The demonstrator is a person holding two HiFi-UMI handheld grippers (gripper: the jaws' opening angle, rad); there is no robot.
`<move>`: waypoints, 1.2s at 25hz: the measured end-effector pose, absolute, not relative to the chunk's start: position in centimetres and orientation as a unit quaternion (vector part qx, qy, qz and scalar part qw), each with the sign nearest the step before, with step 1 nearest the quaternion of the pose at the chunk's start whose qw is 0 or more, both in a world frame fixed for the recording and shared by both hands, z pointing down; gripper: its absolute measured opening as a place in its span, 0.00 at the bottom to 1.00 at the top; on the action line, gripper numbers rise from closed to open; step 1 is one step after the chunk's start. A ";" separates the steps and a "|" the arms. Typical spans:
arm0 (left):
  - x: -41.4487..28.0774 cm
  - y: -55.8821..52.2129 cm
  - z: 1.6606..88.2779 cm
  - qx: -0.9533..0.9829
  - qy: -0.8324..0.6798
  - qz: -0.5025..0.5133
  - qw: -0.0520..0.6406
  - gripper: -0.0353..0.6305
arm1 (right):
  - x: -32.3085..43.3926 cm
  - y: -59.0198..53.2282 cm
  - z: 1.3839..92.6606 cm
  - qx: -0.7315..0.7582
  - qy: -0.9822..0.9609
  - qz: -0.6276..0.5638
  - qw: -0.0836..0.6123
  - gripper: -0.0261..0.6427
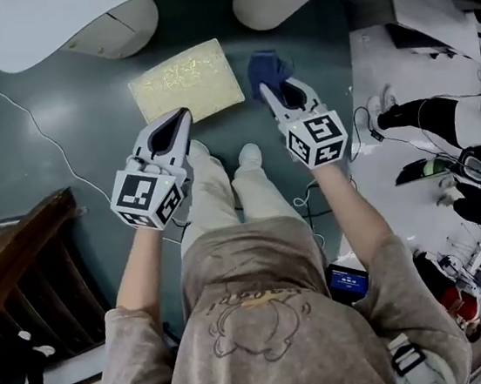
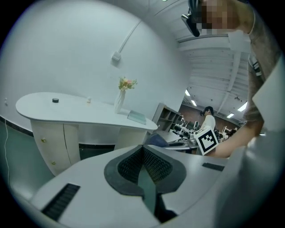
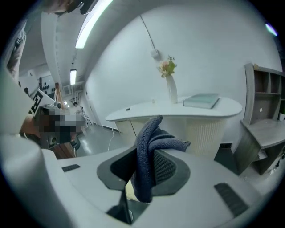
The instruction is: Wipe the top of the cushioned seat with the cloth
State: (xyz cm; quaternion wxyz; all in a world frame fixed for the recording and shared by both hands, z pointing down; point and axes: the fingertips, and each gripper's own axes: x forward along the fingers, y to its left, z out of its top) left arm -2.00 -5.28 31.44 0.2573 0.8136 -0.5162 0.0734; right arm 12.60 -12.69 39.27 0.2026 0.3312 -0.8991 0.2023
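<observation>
The cushioned seat (image 1: 185,83) is a square stool with a pale gold patterned top, standing on the floor in front of my feet. My right gripper (image 1: 281,91) is shut on a dark blue cloth (image 1: 266,69), which bunches out past its jaws just right of the seat. In the right gripper view the cloth (image 3: 149,156) hangs folded between the jaws. My left gripper (image 1: 180,120) is shut with nothing in it, held over the seat's near edge; its closed jaws fill the left gripper view (image 2: 143,171).
A white curved counter (image 1: 180,0) on two rounded pedestals stands just beyond the seat. A white cable (image 1: 40,134) runs across the grey floor at left. A dark wooden rail (image 1: 12,261) is at near left. A white desk (image 1: 407,121) and a person stand at right.
</observation>
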 end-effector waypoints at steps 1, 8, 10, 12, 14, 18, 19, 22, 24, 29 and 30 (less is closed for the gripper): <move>-1.6 -5.6 29.6 0.819 -0.510 0.072 0.253 0.08 | 12.5 -12.8 36.9 0.328 -0.904 0.198 0.191 0.18; 0.3 -5.1 20.6 0.857 -0.468 0.106 0.188 0.08 | 11.5 -9.9 24.8 0.287 -0.931 0.170 0.151 0.19; 0.2 -4.3 18.8 0.868 -0.450 0.105 0.180 0.08 | 11.0 -8.9 22.3 0.284 -0.935 0.157 0.143 0.19; 0.6 -3.2 17.3 0.877 -0.435 0.109 0.170 0.08 | 11.3 -7.7 20.2 0.285 -0.938 0.146 0.135 0.19; 1.4 -2.5 16.2 0.883 -0.427 0.110 0.161 0.08 | 12.3 -7.3 18.5 0.286 -0.940 0.137 0.129 0.19; 2.0 -3.0 15.0 0.886 -0.425 0.092 0.161 0.08 | 13.6 -8.2 16.6 0.290 -0.940 0.131 0.121 0.19; 2.0 -3.2 14.7 0.886 -0.427 0.088 0.160 0.08 | 13.6 -8.3 16.1 0.289 -0.941 0.130 0.117 0.19; 1.9 -3.2 13.8 0.883 -0.437 0.076 0.152 0.08 | 13.3 -8.0 14.7 0.289 -0.943 0.128 0.099 0.19; 1.8 -3.4 13.4 0.879 -0.450 0.067 0.144 0.08 | 13.2 -7.6 14.1 0.294 -0.943 0.126 0.088 0.19; 0.9 -4.7 13.4 0.865 -0.485 0.037 0.124 0.08 | 13.0 -7.3 14.6 0.305 -0.944 0.097 0.076 0.19; 0.7 -4.9 13.6 0.862 -0.491 0.032 0.120 0.08 | 13.2 -7.3 15.0 0.309 -0.943 0.092 0.076 0.19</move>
